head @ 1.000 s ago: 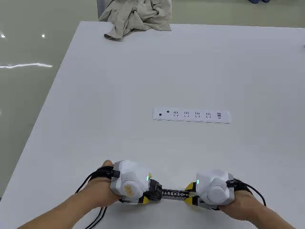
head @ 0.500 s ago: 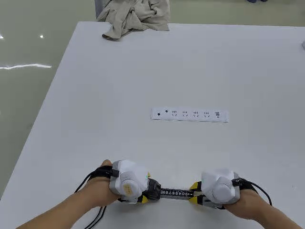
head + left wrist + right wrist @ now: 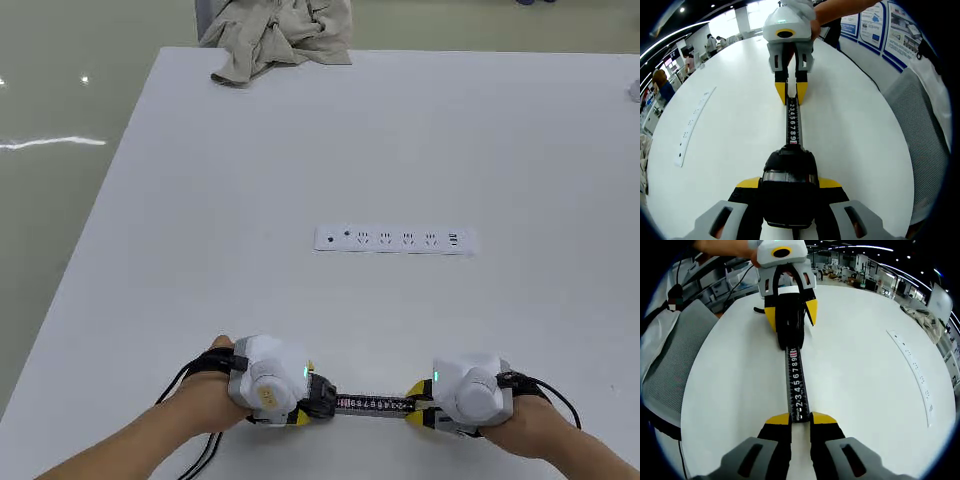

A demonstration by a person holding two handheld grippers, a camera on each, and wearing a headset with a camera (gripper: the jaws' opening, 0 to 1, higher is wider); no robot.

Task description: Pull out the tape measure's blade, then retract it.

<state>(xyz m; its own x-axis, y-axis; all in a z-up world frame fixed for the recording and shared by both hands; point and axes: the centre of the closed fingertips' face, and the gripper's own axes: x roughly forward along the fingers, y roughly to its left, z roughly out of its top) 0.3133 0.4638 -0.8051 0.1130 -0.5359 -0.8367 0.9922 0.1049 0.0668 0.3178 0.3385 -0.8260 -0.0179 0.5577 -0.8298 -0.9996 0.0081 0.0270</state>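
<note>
Bright, even overhead light; fisheye edges warp.

Head view high above table (image 3: 400, 140), gripper views low, facing each other, sharing blade (image 3: 793, 122)

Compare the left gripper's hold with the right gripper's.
The left gripper clamps the tape measure's black case; the right gripper pinches the tip of the blade. The left gripper's jaws stand wide around the case; the right gripper's jaws are nearly together on the thin blade. Both face each other low over the white table.
</note>
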